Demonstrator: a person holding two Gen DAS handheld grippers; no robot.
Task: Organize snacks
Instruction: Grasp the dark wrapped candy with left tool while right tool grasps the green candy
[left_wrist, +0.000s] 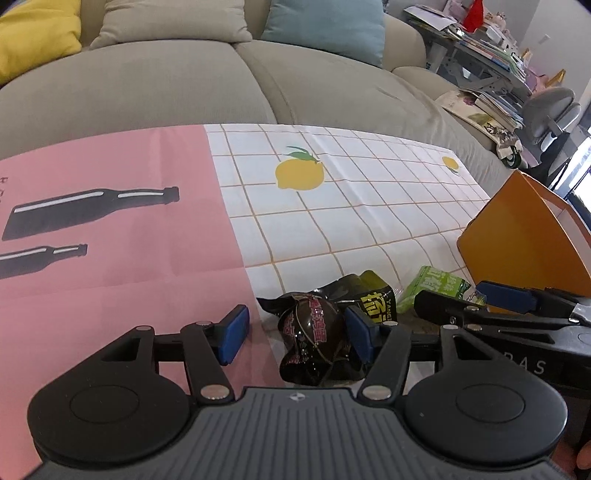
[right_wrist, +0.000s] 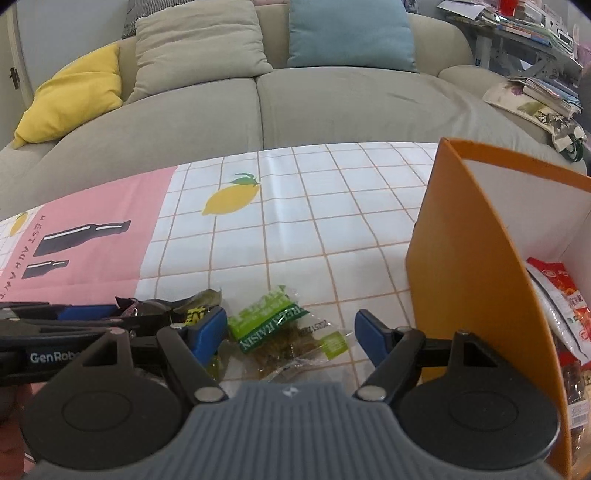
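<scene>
A dark glossy snack packet (left_wrist: 314, 339) with red lettering lies on the tablecloth between the open jaws of my left gripper (left_wrist: 295, 332). Behind it lies a black and yellow packet (left_wrist: 373, 295), which the right wrist view shows too (right_wrist: 192, 312). A green raisin packet (right_wrist: 288, 328) lies between the open jaws of my right gripper (right_wrist: 291, 332); it also shows in the left wrist view (left_wrist: 436, 286). An orange box (right_wrist: 476, 258) stands to the right and holds a red and white snack bag (right_wrist: 561, 306). The right gripper's fingers (left_wrist: 506, 295) show at the left view's right edge.
The table has a pink and white checked cloth (right_wrist: 295, 221) with lemon and bottle prints. A grey sofa (right_wrist: 258, 110) with yellow, beige and blue cushions runs behind it. A cluttered desk (left_wrist: 491, 48) and a grey chair (left_wrist: 546, 107) stand at the far right.
</scene>
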